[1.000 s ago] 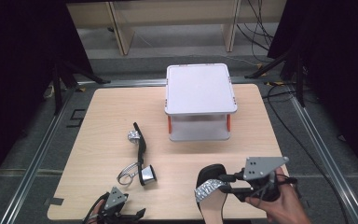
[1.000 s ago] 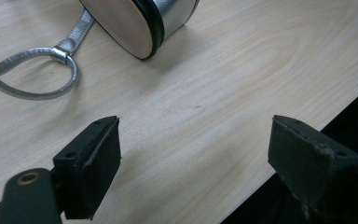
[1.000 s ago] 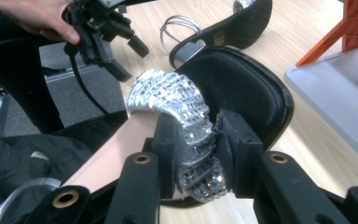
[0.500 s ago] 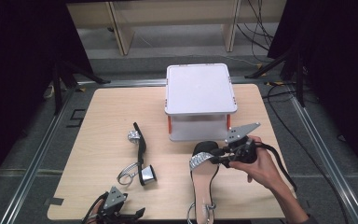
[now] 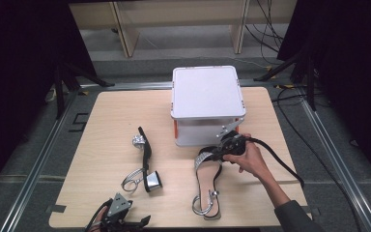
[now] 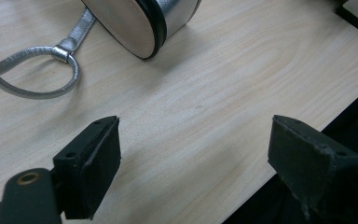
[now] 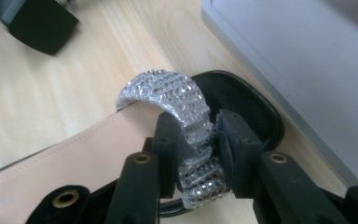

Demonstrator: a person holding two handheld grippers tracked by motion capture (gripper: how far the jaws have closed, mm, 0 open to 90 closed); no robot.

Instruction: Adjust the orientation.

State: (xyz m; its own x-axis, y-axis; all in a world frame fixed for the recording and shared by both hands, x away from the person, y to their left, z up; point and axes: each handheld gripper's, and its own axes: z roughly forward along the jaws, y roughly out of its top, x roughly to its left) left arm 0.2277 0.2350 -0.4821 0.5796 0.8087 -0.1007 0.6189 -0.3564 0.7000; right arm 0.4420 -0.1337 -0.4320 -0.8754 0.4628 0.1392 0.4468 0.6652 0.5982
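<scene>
While the right gripper [image 5: 221, 152] partly hides its toe, the sandal [image 5: 207, 186] lies flat before the white box [image 5: 206, 104], toe toward it, heel toward the person: tan insole, black sole, rhinestone strap [image 7: 182, 105] pinched between those jaws. At the table edge [image 5: 77, 220] the left gripper [image 5: 125, 223], cut off, gapes empty.

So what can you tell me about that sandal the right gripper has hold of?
The sandal is an open high-heeled one with a tan, leather-like insole, black sole edge, a sparkly rhinestone toe strap and a silver ankle strap with buckle. It lies on the wooden table, toe pointing toward the white box, close beside it. The right gripper pinches the toe strap between its black jaws.
</scene>
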